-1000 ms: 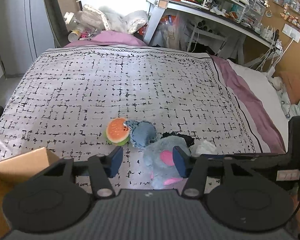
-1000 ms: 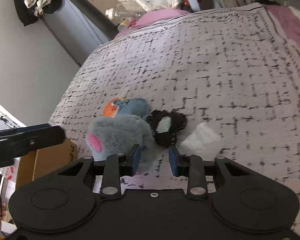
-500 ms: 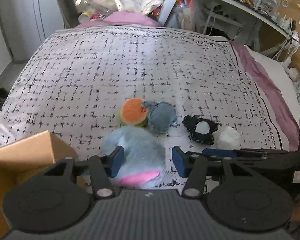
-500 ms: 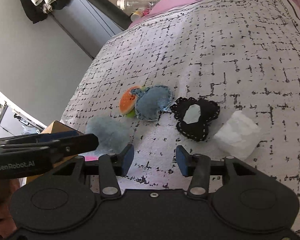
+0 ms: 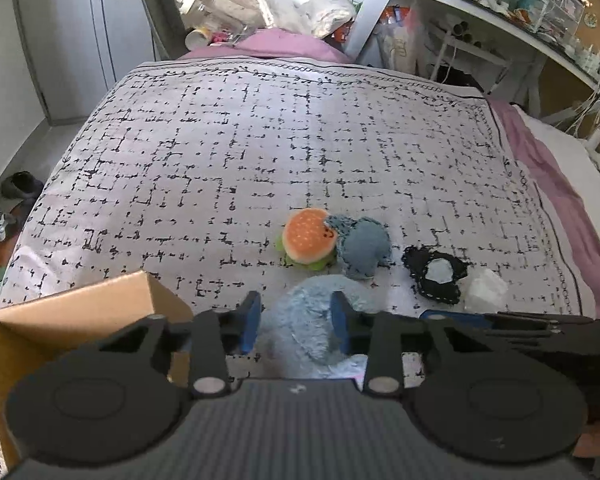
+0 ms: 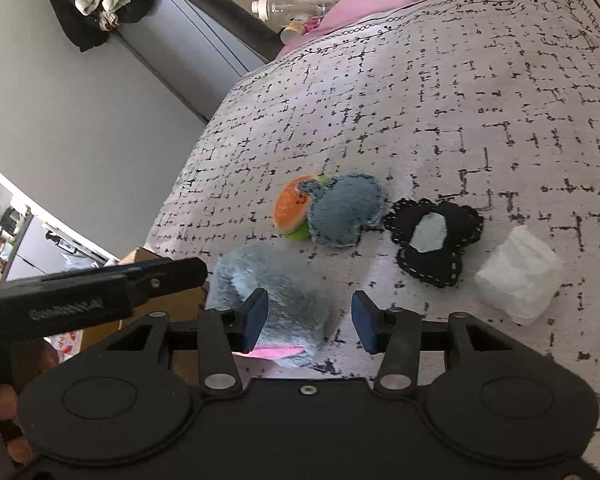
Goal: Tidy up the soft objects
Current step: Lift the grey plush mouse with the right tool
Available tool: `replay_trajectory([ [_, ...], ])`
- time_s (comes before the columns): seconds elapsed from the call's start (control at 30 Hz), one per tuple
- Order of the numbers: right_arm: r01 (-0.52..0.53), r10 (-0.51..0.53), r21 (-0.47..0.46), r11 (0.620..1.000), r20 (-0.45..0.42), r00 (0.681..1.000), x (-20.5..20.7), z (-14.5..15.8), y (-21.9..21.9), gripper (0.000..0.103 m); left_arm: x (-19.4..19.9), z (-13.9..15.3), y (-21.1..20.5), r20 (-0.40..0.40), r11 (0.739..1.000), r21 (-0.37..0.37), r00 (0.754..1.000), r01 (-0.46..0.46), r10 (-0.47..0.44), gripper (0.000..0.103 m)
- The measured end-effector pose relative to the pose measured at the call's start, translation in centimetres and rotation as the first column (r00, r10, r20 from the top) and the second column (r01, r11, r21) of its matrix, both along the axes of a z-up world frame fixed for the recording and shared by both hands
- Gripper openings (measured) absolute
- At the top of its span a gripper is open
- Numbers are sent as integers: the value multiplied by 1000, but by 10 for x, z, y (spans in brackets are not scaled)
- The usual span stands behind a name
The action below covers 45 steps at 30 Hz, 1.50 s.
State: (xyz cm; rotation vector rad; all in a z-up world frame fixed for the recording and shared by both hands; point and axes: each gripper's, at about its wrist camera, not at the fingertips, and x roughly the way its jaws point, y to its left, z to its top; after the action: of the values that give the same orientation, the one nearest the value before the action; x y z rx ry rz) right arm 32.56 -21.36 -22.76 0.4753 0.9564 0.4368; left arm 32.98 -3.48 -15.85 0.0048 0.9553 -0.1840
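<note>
A fluffy light-blue plush [image 5: 304,320] with a pink patch sits between the fingers of my left gripper [image 5: 296,322], which is shut on it near the bed's front edge; it also shows in the right wrist view [image 6: 276,292]. My right gripper [image 6: 306,320] is open and empty just right of the plush. On the bedspread lie a burger plush [image 5: 306,238] [image 6: 290,208], a denim-blue soft toy [image 5: 362,246] [image 6: 344,214], a black felt piece [image 5: 436,274] [image 6: 432,234] and a white soft cube [image 5: 486,290] [image 6: 518,276].
An open cardboard box [image 5: 60,320] stands at the bed's front left corner, also in the right wrist view [image 6: 172,308]. The patterned bedspread [image 5: 280,140] stretches back to pillows and a cluttered desk [image 5: 480,12]. The floor drops off on the left.
My left gripper has closed on the light-blue plush and pulled it left, away from the other toys. My right gripper has opened wider and drawn back.
</note>
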Motion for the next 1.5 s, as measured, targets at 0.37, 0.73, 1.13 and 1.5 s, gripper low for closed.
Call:
replay_trajectory([
  [0.37,9,4,103,995,-121,993,11,-26,12,45,5,-17,10,-89,998,-59,996,-34,29,27],
  [0.73,9,1,83,997,-118,993,-1,-18,3,24,8,-31,3,-141,995,-95,990,-27,13,34],
  [1.13,41,-35,72,997,-86,996,-18,6,-7,24,-9,-11,-6,-97,990,-144,995,5,-19,22],
  [1.5,31,-29,83,996,-18,999,-36,43,-4,24,-33,27,-4,-10,990,-141,1000,20,-22,20],
])
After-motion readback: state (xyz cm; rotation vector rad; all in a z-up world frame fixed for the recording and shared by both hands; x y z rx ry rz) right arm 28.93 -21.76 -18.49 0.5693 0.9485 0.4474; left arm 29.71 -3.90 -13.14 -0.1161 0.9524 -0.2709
